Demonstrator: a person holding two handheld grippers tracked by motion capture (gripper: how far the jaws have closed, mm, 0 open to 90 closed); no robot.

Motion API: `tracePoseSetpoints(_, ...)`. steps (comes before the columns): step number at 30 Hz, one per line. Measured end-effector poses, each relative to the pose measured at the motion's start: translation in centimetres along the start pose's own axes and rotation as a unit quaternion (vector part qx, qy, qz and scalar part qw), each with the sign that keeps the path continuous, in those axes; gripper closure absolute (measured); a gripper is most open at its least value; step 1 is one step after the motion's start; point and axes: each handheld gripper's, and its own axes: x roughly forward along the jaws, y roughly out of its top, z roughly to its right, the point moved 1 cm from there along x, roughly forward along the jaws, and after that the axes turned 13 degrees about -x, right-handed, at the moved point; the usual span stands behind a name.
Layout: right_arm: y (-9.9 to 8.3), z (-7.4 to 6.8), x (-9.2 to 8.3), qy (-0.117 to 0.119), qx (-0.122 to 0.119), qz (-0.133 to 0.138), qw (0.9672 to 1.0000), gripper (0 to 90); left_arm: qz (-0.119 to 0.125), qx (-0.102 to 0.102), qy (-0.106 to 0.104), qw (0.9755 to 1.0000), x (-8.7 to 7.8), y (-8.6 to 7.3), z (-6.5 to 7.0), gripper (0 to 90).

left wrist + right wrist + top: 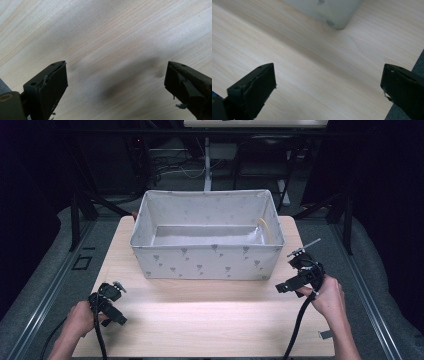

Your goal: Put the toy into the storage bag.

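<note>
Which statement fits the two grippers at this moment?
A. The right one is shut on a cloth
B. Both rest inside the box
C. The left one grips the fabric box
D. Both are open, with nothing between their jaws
D: in each gripper view the jaws of the left gripper and the right gripper stand wide apart over the bare wooden table, in front of the fabric box.

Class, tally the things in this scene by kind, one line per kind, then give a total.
Fabric storage box: 1
Wooden table: 1
Hand-held grippers: 2, left hand-held gripper and right hand-held gripper, both open and holding nothing
Total: 4
</note>
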Motion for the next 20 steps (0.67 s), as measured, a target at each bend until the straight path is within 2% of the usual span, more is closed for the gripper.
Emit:
tracePoseSetpoints(1,-0.3,0.1,0.2,-0.001,-0.001,-0.007,1.0,0.0,-0.001,-0.001,-0.001,1.0,0.0,0.0,0.0,5.0)
tracePoseSetpoints(10,-1.4,0.6,1.5,0.006,0.017,-0.016,0.9997,0.0,-0.002,0.001,0.0,1.0,0.0,0.1,-0.1,5.0)
tracePoseSetpoints(18,-1.9,0.3,3.0,0.004,0.004,-0.042,0.9991,0.2,0.0,0.001,-0.002,1.0,-0.2,0.1,-0.1,5.0)
tracePoseSetpoints(20,-2.0,0.2,3.2,0.01,0.006,-0.041,0.9991,0.3,0.0,0.001,-0.003,1.0,-0.2,0.1,-0.1,5.0)
